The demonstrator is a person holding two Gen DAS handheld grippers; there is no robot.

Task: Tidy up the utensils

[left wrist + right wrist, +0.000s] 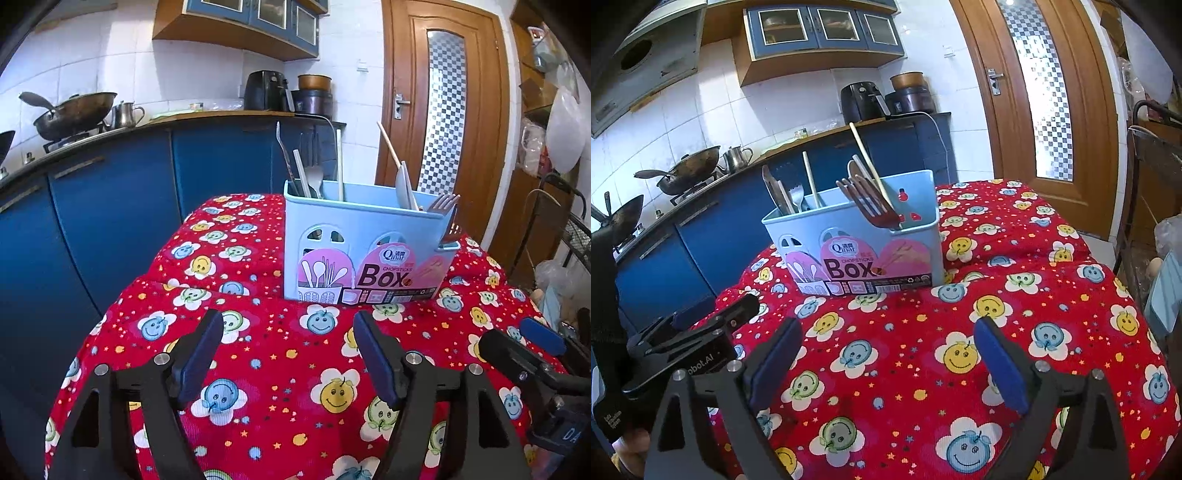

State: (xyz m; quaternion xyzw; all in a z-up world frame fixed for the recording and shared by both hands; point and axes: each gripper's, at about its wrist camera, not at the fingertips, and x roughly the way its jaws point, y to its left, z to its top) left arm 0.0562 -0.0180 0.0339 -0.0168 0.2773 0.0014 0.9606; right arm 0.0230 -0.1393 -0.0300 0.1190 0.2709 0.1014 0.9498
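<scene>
A light blue utensil box (365, 243) with a pink "Box" label stands upright on the table with the red smiley-flower cloth (280, 369). It also shows in the right wrist view (857, 247). It holds forks (871, 203), chopsticks (866, 158), spoons and other utensils (306, 173), all standing on end. My left gripper (288, 354) is open and empty, low over the cloth in front of the box. My right gripper (886, 365) is open and empty, also in front of the box. Each gripper shows at the edge of the other's view.
Blue kitchen cabinets (110, 206) with a wok (74, 114), a kettle and an air fryer (266, 90) stand behind and left of the table. A wooden door (443, 92) is behind on the right. Bags and a rack (561, 206) crowd the right side.
</scene>
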